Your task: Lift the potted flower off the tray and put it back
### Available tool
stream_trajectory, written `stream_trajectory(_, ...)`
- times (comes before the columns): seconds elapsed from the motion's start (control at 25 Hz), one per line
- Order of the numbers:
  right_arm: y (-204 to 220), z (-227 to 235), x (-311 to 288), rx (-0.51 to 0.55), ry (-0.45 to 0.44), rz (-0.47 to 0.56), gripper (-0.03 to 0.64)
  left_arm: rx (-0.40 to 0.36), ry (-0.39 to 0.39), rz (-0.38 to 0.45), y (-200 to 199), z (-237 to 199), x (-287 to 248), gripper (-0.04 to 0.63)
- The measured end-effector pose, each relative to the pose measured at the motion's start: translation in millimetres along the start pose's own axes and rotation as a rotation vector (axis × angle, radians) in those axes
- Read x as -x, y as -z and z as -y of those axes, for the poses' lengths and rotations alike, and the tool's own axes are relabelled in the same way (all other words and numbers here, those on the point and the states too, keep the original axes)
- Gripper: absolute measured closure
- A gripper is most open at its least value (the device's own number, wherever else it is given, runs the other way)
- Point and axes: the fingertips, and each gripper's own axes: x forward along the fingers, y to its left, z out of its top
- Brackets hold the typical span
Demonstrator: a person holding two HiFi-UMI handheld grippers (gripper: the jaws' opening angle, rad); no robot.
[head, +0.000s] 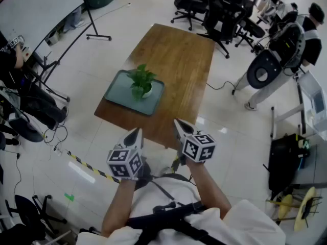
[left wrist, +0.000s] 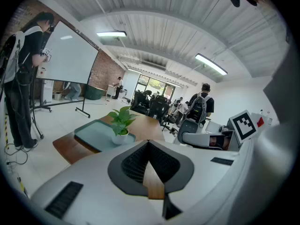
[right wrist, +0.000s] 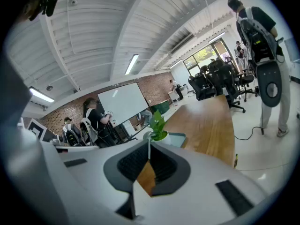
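The potted flower (head: 141,81), green leaves in a small white pot, stands upright on a grey-green tray (head: 118,97) at the near left corner of the wooden table (head: 179,60). My left gripper (head: 138,130) and right gripper (head: 178,121) hover side by side short of the table's near edge, apart from the plant, both pointing toward it. In the left gripper view the flower (left wrist: 121,125) sits on the tray (left wrist: 93,132) beyond the left gripper (left wrist: 149,142), shut and empty. In the right gripper view the flower (right wrist: 157,125) stands just past the right gripper (right wrist: 149,148), also shut on nothing.
Office chairs (head: 204,4) crowd the far end of the table. A whiteboard on a stand (head: 36,14) is at the left. A person with a backpack rig (head: 276,60) stands at the right, another person (left wrist: 23,78) at the left. Yellow-black tape (head: 87,167) marks the floor.
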Motion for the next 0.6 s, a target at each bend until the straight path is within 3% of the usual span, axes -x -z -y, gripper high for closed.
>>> stream_trajectory(0.28, -21.5, 15.7, -40.7, 0.002, 0.021, 0.019, 0.578, -0.008, 0.011, 0.002, -17.8, -17.7, -30.3, 0.595)
stream_trajectory(0.6, -39.3, 34.7, -119.8, -0.009, 0.079, -0.025, 0.508, -0.014, 0.043, -0.034, -43.4, -50.5, -76.6, 0.595)
